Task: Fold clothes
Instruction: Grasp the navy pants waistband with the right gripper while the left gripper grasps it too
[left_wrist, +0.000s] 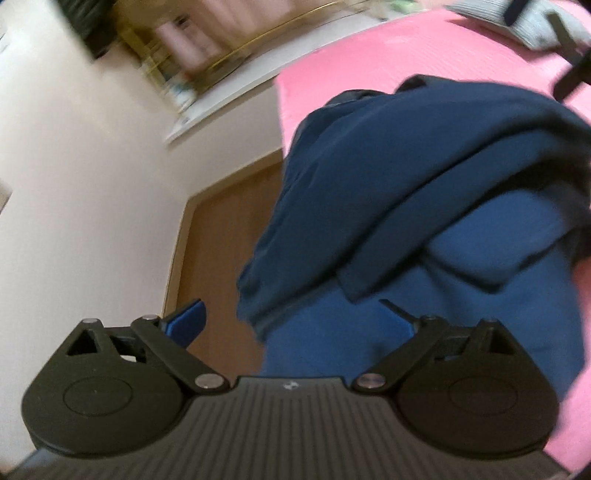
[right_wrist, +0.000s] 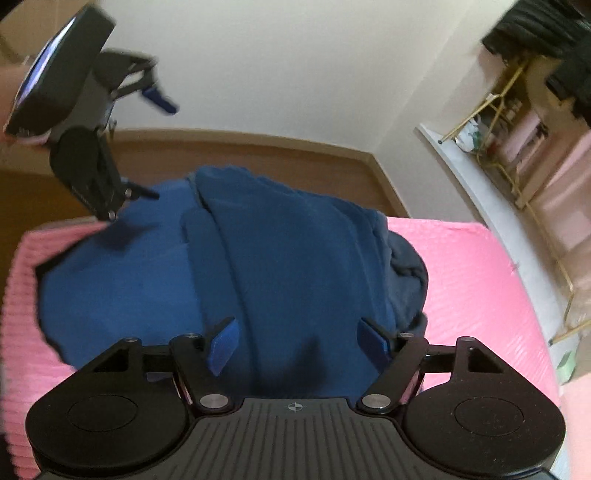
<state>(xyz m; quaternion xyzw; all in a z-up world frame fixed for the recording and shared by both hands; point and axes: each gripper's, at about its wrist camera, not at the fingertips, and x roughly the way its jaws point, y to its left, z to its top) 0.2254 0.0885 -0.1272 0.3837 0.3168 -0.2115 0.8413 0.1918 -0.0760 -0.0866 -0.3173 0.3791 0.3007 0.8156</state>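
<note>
Tongs first: the right two-finger gripper with blue pads (right_wrist: 297, 341) stands wide apart, gripping nothing, poised just above the near edge of the dark blue fleece garment (right_wrist: 258, 258). The left two-finger gripper of the same make (left_wrist: 295, 319) is likewise spread wide and empty-handed, one finger over bare floor, the other over the cloth; from the right wrist view it hangs at the garment's far left corner, raised off the fabric. The garment lies on the pink ribbed mat (right_wrist: 472, 280), already gathered into layers, with a thick band doubled over along its middle and a rumpled bunch at the right side. Judging by that, some folding stands done, yet the bundle is loose and uneven, so either another fold remains or only tidying is left. Beyond the mat are the brown wooden floor (right_wrist: 258, 151) and cream wall (right_wrist: 295, 66).
</note>
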